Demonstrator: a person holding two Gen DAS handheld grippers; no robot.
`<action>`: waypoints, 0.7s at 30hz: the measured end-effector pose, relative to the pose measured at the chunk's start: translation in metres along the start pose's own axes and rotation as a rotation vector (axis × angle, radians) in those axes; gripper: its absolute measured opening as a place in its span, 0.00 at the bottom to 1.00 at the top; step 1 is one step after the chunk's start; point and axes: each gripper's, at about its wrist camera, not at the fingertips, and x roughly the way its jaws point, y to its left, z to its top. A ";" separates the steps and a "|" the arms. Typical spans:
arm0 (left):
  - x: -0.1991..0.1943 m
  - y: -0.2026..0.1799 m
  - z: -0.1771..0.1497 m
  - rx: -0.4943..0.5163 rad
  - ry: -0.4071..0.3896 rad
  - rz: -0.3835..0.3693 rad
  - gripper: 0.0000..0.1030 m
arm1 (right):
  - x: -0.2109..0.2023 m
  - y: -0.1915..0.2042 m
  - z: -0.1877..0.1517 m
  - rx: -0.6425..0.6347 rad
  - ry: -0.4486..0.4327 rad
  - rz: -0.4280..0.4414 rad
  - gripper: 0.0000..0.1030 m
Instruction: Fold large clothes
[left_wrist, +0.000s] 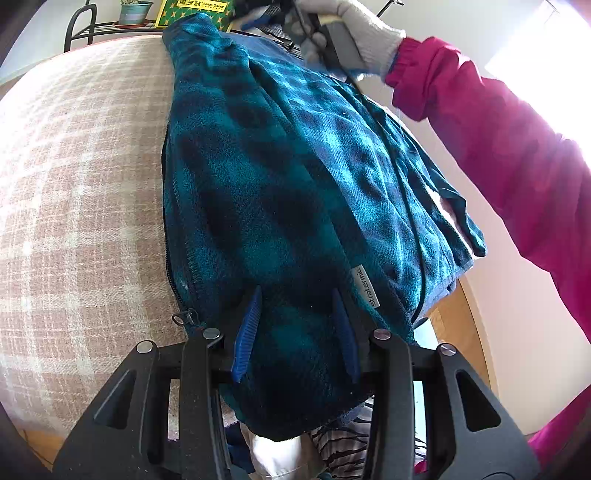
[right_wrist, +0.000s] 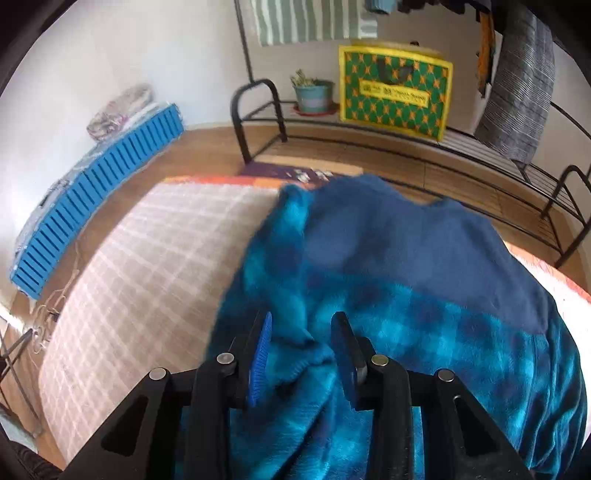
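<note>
A teal and dark plaid fleece jacket lies lengthwise on the pink checked bedcover, folded into a long strip with a grey label near its hem. My left gripper is shut on the near end of the jacket, and fleece fills the gap between its blue pads. At the far end a gloved hand with a magenta sleeve holds the right gripper. In the right wrist view the right gripper stands open over the jacket. A loose fold lies between its fingers, and the plain blue lining shows beyond.
Past the bed's end a black metal rack carries a yellow-green bag and a potted plant. A blue slatted crate lies on the wooden floor at left. Clothes hang above. The bedcover is bare left of the jacket.
</note>
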 end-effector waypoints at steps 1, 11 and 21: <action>0.000 0.000 0.001 0.000 0.001 0.000 0.38 | -0.002 0.007 0.007 -0.013 -0.020 0.029 0.34; 0.004 -0.006 0.000 0.023 0.004 0.014 0.38 | 0.101 0.001 0.031 0.072 0.087 -0.037 0.27; -0.007 -0.010 -0.004 0.014 0.000 -0.017 0.40 | 0.020 -0.003 0.032 0.131 0.023 0.048 0.34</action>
